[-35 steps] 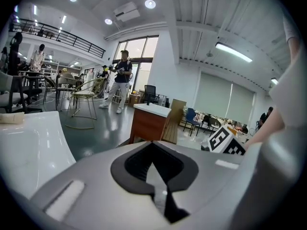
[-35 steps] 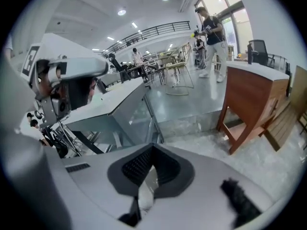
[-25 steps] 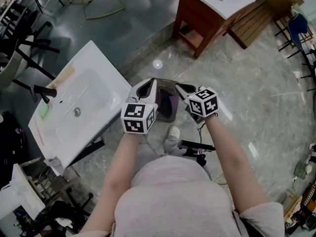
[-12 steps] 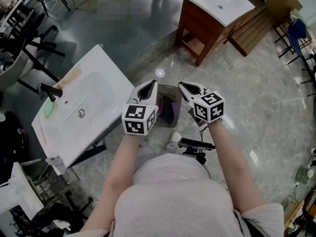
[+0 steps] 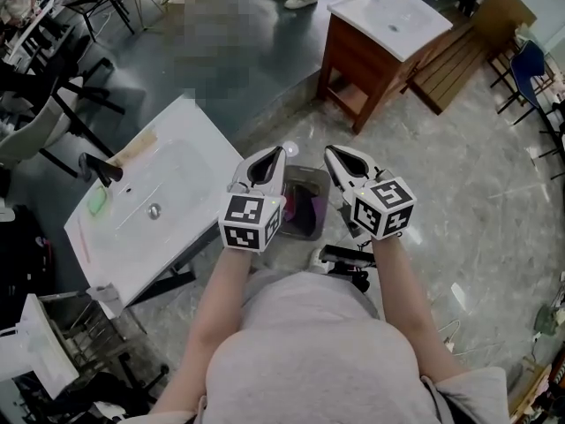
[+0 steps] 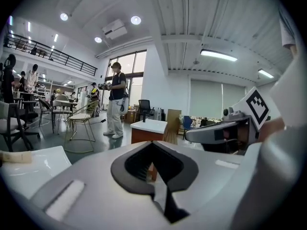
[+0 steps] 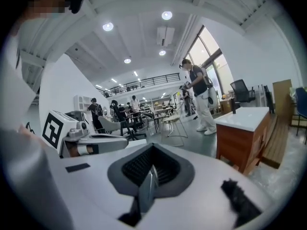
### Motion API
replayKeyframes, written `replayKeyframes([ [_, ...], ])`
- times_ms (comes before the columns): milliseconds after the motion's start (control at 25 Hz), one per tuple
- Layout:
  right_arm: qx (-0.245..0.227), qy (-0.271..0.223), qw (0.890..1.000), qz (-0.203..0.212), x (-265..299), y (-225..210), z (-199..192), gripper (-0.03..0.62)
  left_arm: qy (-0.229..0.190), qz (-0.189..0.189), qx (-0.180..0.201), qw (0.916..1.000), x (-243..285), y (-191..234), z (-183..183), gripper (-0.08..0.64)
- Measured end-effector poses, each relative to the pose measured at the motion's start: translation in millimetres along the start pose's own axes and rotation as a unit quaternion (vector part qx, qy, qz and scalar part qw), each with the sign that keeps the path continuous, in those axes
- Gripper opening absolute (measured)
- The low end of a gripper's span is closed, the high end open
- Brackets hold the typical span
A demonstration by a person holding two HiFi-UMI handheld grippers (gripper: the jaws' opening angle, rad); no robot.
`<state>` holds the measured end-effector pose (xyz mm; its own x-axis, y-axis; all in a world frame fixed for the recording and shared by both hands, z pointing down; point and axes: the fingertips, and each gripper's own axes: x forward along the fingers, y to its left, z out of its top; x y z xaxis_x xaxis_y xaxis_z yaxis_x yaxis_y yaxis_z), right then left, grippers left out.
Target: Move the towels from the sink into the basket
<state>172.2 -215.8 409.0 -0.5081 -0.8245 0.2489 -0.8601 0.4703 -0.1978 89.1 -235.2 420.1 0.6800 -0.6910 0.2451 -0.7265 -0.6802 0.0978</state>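
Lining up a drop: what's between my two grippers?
In the head view, the basket, a purple towel inside, shows on the floor between the left gripper and right gripper.

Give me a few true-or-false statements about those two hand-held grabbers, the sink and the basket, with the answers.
1. The left gripper and the right gripper are both shut and empty. True.
2. A towel hangs from the right gripper. False: nothing is between its jaws.
3. The basket on the floor has purple cloth in it. True.
4. The white sink is on the person's right. False: it is on the person's left.
5. A towel lies in the white sink's basin. False: no towel shows there, only a small green thing beside the black faucet.
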Motion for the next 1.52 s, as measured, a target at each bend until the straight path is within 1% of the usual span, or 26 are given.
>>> replayKeyframes([
  [240, -0.052, -0.050, 0.997, -0.001, -9, 23, 43, 0.017, -0.032, 0.001, 0.014, 0.9994, -11, 1, 26, 0.008],
  [320, -0.080, -0.058, 0.995, -0.002, -11, 29, 53, 0.017, -0.048, 0.001, 0.018, 0.9987, -13, 0, 37, 0.008],
  [400, -0.098, -0.068, 0.993, -0.004, -12, 35, 59, 0.017, -0.064, 0.001, 0.021, 0.9978, -15, -2, 46, 0.008],
  [600, -0.106, -0.101, 0.989, 0.009, -15, 46, 70, 0.017, -0.090, 0.001, 0.028, 0.9956, -17, -13, 62, 0.008],
  [760, -0.112, -0.100, 0.988, 0.032, -14, 52, 71, 0.017, -0.091, 0.001, 0.040, 0.9950, -17, -23, 65, 0.005],
  [960, -0.118, -0.092, 0.987, 0.062, -21, 52, 65, 0.017, -0.107, 0.034, 0.014, 0.9936, -22, -28, 64, 0.008],
  [1240, -0.122, -0.091, 0.983, 0.098, -34, 52, 64, 0.017, -0.112, 0.070, 0.038, 0.9905, -28, -45, 70, 0.008],
  [1520, -0.115, -0.089, 0.981, 0.128, -44, 52, 63, 0.017, -0.115, 0.103, 0.032, 0.9875, -37, -57, 73, 0.008],
])
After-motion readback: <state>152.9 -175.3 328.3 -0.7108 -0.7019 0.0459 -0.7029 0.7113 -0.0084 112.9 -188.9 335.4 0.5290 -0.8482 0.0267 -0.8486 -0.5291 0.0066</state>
